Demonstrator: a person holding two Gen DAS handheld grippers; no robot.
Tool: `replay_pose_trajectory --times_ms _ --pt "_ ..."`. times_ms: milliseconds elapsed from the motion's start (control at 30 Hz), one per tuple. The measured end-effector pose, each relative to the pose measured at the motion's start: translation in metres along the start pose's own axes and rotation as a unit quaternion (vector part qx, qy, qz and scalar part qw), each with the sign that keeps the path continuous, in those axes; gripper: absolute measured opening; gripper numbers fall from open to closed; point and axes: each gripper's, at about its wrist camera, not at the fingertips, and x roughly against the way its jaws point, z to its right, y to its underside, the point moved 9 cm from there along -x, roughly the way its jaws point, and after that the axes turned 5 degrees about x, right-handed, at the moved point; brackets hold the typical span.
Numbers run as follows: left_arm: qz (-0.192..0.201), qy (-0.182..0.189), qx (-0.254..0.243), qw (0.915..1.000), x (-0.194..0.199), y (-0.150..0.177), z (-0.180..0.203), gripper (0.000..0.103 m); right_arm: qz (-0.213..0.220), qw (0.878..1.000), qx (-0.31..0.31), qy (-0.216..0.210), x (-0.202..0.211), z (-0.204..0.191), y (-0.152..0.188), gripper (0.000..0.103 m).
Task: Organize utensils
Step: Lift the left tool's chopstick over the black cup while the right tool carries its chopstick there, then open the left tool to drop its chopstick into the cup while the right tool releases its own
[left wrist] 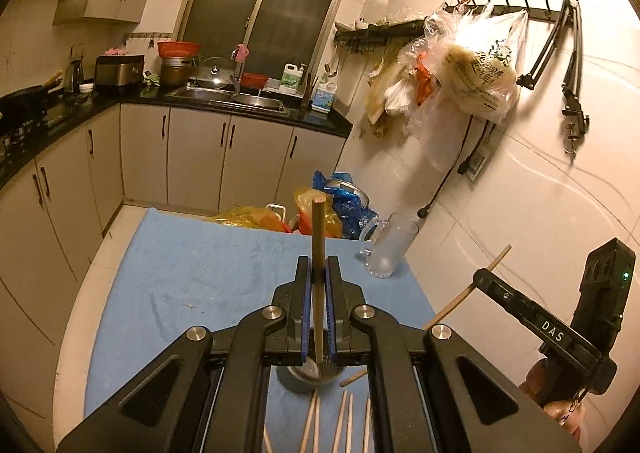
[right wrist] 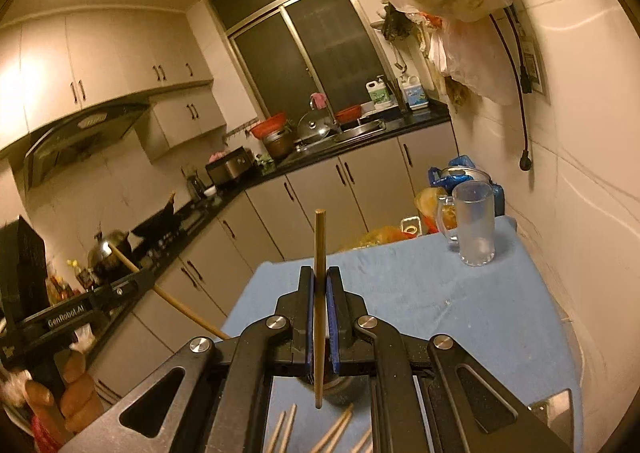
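My left gripper (left wrist: 319, 267) is shut on a wooden chopstick (left wrist: 319, 229) that stands upright between its blue pads, above a round metal holder (left wrist: 310, 373). My right gripper (right wrist: 320, 277) is shut on another chopstick (right wrist: 320, 249), also upright, its lower end over a dark round holder (right wrist: 344, 393). Several loose chopsticks (left wrist: 344, 421) lie on the blue cloth below the left gripper, and they also show in the right wrist view (right wrist: 328, 433). The right gripper with its chopstick (left wrist: 464, 293) shows at the right of the left wrist view; the left one (right wrist: 120, 289) shows at the left of the right wrist view.
A frosted glass mug (left wrist: 390, 245) stands at the far right of the blue cloth (left wrist: 200, 273), also in the right wrist view (right wrist: 474, 223). Plastic bags and a pot (left wrist: 340, 201) sit beyond the table's far edge. A tiled wall is close on the right.
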Motion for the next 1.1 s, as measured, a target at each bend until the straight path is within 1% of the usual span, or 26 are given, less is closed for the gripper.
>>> replay_pose_trajectory --times_ms 100,200,367,533,600,700,867,900,933,967,1000,1033,1100 --pt "-0.016 0.001 0.005 0.9999 -0.022 0.004 -0.003 0.006 -0.004 1.000 -0.009 0.003 -0.020 0.006 -0.004 0.007" --pt "-0.039 -0.002 0.004 0.9992 -0.044 0.016 -0.008 0.006 -0.019 1.000 -0.016 0.004 -0.039 0.013 0.000 0.007" --pt "-0.080 -0.008 0.013 0.9967 -0.080 0.040 -0.019 0.006 -0.061 0.998 -0.031 0.003 -0.074 0.028 0.024 0.007" --pt "-0.110 -0.012 0.017 0.9937 -0.103 0.062 -0.030 0.006 -0.101 0.994 -0.039 0.002 -0.101 0.036 0.050 0.007" --pt "-0.116 -0.014 0.019 0.9929 -0.108 0.067 -0.032 0.006 -0.114 0.993 -0.038 0.000 -0.109 0.037 0.059 0.007" --pt "-0.123 -0.016 0.021 0.9920 -0.114 0.071 -0.035 0.006 -0.124 0.992 -0.034 -0.001 -0.117 0.038 0.068 0.007" --pt "-0.120 -0.018 0.025 0.9923 -0.112 0.068 -0.040 0.006 -0.124 0.992 -0.032 -0.005 -0.119 0.037 0.071 0.008" --pt "-0.119 -0.017 0.027 0.9924 -0.112 0.068 -0.040 0.008 -0.124 0.992 -0.031 -0.004 -0.119 0.037 0.071 0.009" --pt "-0.119 -0.017 0.027 0.9924 -0.111 0.067 -0.041 0.011 -0.123 0.992 -0.030 -0.002 -0.118 0.038 0.070 0.013" --pt "-0.116 -0.017 0.028 0.9928 -0.109 0.066 -0.041 0.019 -0.122 0.992 -0.030 -0.002 -0.117 0.038 0.070 0.016" --pt "-0.112 -0.018 0.028 0.9932 -0.107 0.065 -0.040 0.026 -0.120 0.992 -0.031 -0.004 -0.115 0.038 0.068 0.024" --pt "-0.106 -0.019 0.027 0.9939 -0.104 0.064 -0.040 0.026 -0.118 0.993 -0.032 -0.004 -0.112 0.037 0.068 0.031" --pt "-0.098 -0.019 0.024 0.9947 -0.098 0.061 -0.039 0.027 -0.110 0.993 -0.033 -0.004 -0.105 0.036 0.064 0.033"
